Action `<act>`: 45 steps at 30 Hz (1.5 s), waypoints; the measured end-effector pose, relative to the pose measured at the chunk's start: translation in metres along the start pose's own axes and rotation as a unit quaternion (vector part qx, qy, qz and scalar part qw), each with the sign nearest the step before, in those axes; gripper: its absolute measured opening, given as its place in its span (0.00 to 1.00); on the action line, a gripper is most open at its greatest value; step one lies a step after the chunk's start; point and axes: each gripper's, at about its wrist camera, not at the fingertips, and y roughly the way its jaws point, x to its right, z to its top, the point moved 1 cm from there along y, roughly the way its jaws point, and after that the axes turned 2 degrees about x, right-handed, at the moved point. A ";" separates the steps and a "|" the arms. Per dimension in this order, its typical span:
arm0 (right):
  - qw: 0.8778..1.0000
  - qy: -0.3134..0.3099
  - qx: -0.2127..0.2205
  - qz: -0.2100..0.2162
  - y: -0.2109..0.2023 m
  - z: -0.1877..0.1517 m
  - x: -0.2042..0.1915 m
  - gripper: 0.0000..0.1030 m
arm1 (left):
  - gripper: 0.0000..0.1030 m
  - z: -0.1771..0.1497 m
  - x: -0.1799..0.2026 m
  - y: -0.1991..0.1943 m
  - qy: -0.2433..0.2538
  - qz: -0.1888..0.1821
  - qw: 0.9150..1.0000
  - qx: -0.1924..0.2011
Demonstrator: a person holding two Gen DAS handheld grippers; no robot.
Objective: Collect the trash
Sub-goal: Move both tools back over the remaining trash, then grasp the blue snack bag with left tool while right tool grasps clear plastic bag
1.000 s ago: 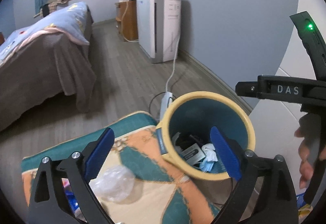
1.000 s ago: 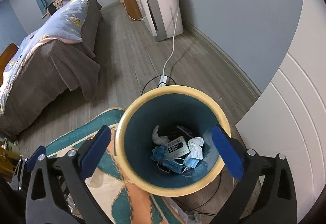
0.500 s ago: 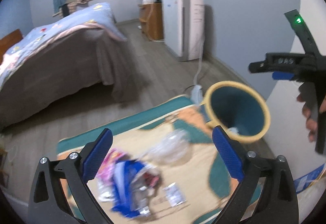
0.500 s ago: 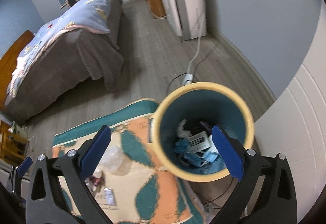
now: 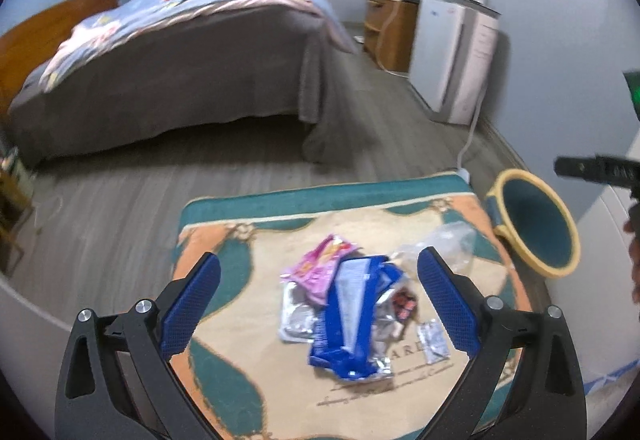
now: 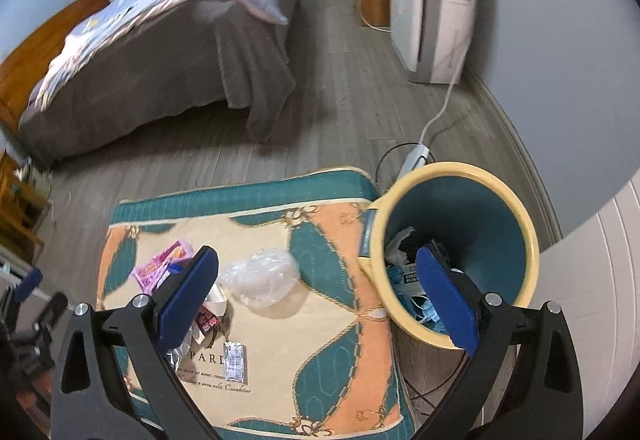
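On the patterned mat lie 1 blue wrapper, its long axis running toward the bed, 1 pink wrapper, 1 clear plastic bag and 1 small sachet. 1 yellow-rimmed bin stands just beside the mat, trash inside. Left gripper and right gripper hover, jaws spread, empty.

The right hand-held gripper hangs wide apart and empty; crumpled plastic lies between its fingers, the bin behind its right finger.
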 end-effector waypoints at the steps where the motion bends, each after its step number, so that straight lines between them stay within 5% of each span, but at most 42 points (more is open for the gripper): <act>1: 1.000 -0.006 -0.003 0.001 0.003 -0.001 -0.006 0.94 | 0.95 -0.001 -0.006 0.003 -0.005 0.004 1.000 -0.003; 12: 0.999 0.000 -0.041 0.013 0.051 -0.008 -0.020 0.94 | 0.95 -0.010 -0.011 0.040 0.026 0.026 0.999 -0.039; 33: 0.986 -0.027 -0.162 0.004 0.160 -0.030 -0.045 0.94 | 0.95 -0.049 0.043 0.132 0.092 -0.046 0.979 -0.175; 39: 0.982 -0.042 -0.186 0.004 0.180 -0.036 -0.054 0.94 | 0.84 -0.053 0.046 0.140 0.106 -0.058 0.972 -0.203; 42: 0.979 -0.042 -0.200 0.010 0.185 -0.041 -0.056 0.84 | 0.67 -0.057 0.046 0.147 0.099 -0.063 0.966 -0.231; 45: 0.976 -0.047 -0.211 0.030 0.187 -0.046 -0.061 0.61 | 0.61 -0.059 0.048 0.147 0.100 -0.065 0.964 -0.237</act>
